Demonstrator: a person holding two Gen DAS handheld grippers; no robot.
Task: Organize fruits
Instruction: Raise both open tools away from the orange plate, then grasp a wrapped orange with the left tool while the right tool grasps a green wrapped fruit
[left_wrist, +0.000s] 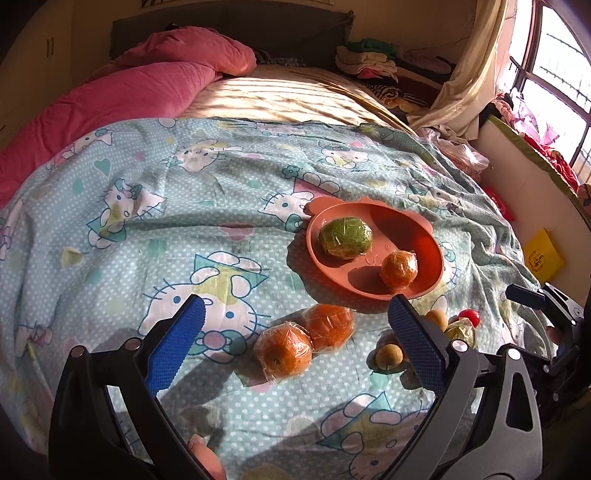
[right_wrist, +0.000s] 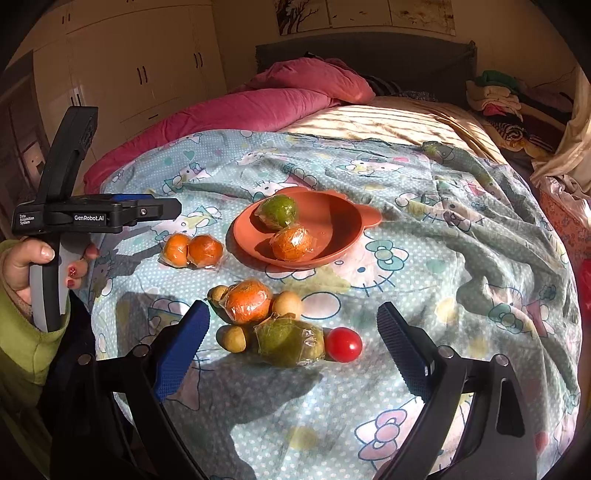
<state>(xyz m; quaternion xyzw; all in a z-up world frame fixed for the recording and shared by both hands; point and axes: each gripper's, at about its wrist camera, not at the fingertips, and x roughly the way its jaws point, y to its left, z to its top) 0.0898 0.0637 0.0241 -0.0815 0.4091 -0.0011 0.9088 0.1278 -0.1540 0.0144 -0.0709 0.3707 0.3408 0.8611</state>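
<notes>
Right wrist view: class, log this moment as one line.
left gripper open, empty | right gripper open, empty | orange plastic plate: two wrapped fruits | rest loose on patterned sheet

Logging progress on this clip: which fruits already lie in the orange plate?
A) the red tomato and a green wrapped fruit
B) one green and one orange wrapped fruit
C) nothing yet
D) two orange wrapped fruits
B: the orange plate holds one green wrapped fruit and one orange wrapped fruit; every other fruit, including the red tomato, lies on the bedsheet.

Both grippers (right_wrist: 290, 332) are black with blue ribbed pads (right_wrist: 181, 349) and silver screws; the left one (right_wrist: 151, 210) reads "GenRobot.AI". Green sleeve (right_wrist: 22, 343), red nail polish.
</notes>
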